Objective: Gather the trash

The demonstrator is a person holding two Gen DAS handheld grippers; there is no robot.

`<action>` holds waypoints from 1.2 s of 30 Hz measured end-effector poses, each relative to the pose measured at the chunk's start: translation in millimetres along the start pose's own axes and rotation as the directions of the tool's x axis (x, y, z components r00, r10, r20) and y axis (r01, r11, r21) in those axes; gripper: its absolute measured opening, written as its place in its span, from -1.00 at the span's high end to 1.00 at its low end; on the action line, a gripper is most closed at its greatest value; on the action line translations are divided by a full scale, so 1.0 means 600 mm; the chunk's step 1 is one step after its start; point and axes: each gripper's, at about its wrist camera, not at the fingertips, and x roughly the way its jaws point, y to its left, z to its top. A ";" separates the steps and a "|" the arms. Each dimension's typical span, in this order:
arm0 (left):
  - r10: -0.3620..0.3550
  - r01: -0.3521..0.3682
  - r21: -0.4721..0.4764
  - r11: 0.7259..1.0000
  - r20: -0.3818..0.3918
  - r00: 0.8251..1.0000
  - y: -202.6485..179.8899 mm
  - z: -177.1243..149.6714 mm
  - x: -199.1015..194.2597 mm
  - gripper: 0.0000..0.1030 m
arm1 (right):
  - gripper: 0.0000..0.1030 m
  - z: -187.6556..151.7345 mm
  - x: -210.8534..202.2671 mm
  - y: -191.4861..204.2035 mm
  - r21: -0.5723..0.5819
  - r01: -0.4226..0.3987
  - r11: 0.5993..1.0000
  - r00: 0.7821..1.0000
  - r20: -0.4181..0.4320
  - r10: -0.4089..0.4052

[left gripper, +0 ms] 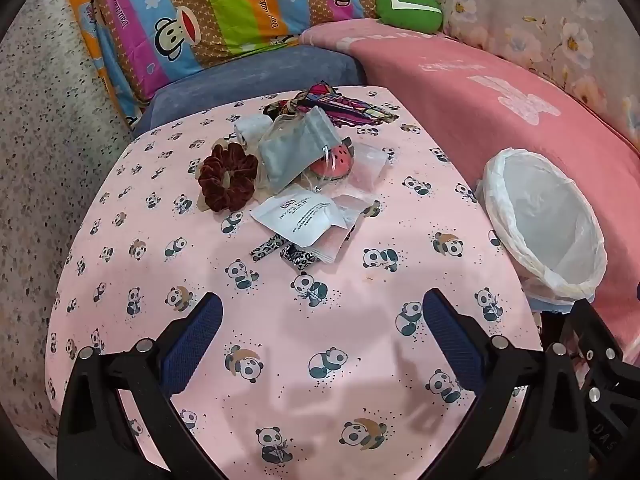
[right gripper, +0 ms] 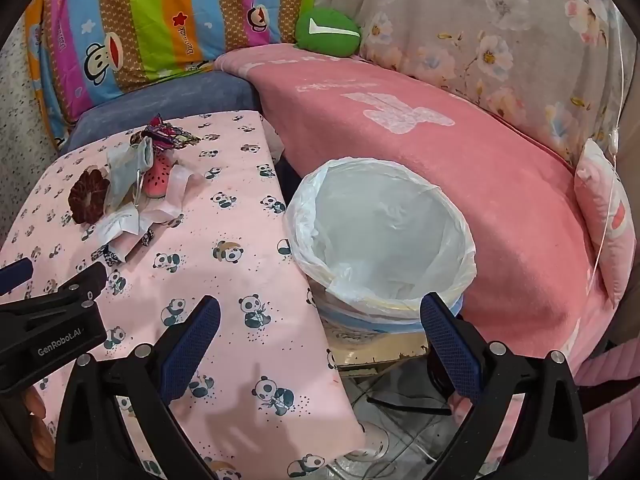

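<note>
Both the left gripper (left gripper: 322,320) and right gripper (right gripper: 320,322) hang wide open and empty. The white sachet (left gripper: 296,212) tops the far pile (easy first pick), and the lined bin (right gripper: 380,236) stands right, beside the table (left gripper: 360,380).

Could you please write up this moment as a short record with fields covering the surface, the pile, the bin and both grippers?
surface: table under a pink panda-print cloth
pile: brown scrunchie, grey pouch, white packet, clear plastic bags, heaped together mid-table
bin: trash bin lined with a white bag, beside the table, looks empty
left gripper: jaws wide, nothing between them, short of the pile
right gripper: jaws wide, empty, facing the bin
</note>
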 end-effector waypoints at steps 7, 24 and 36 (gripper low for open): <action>-0.010 0.010 -0.005 1.000 0.008 1.000 0.000 0.000 0.000 -0.85 | -0.86 0.000 0.000 -0.001 0.004 -0.005 1.000 1.000 -0.002 0.005; -0.014 0.014 0.001 1.000 0.015 1.000 -0.003 0.016 -0.006 -0.85 | -0.86 0.001 0.005 0.007 -0.002 0.004 1.000 1.000 -0.001 -0.004; -0.012 0.012 0.001 1.000 0.022 1.000 -0.001 0.007 -0.011 -0.85 | -0.86 -0.001 -0.005 -0.002 -0.003 0.009 1.000 1.000 0.001 -0.009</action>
